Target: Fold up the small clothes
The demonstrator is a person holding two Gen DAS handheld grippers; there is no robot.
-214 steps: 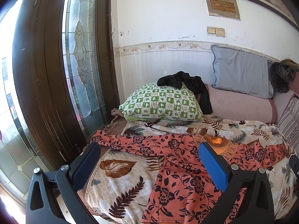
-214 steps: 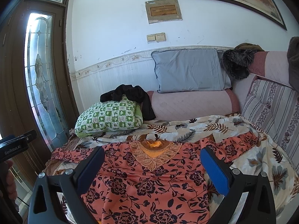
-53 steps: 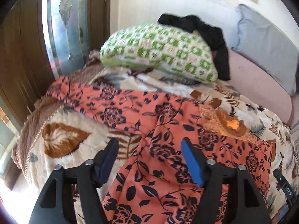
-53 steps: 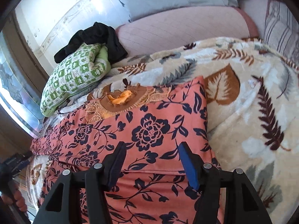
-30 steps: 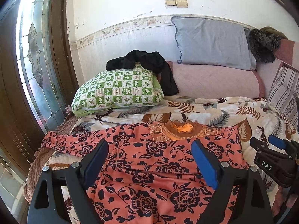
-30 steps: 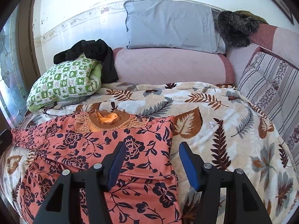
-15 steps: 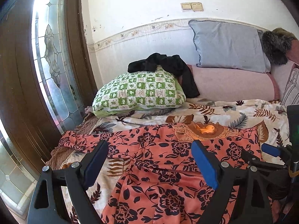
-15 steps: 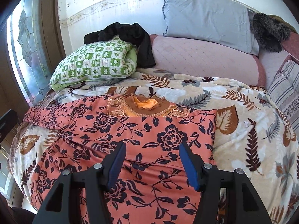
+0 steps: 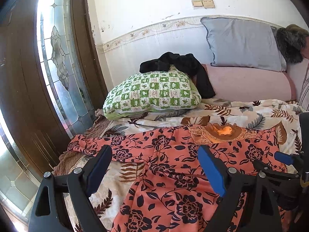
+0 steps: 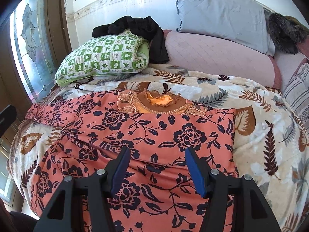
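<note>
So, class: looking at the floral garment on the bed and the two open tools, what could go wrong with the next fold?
1. The left sleeve reaches the bed's edge by the door; a loose pull might drag it off.
2. The orange floral garment lies on a soft leaf-print blanket, so a tool could pinch blanket too.
3. Both the left tool and right tool are open above the cloth; the folded right side could shift if bumped.

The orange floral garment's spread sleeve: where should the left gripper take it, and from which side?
Grip the sleeve at its cuff end near the door, coming from the bed's left edge: it lies flat and outstretched, while the opposite side is already folded in. Left gripper is open.
</note>
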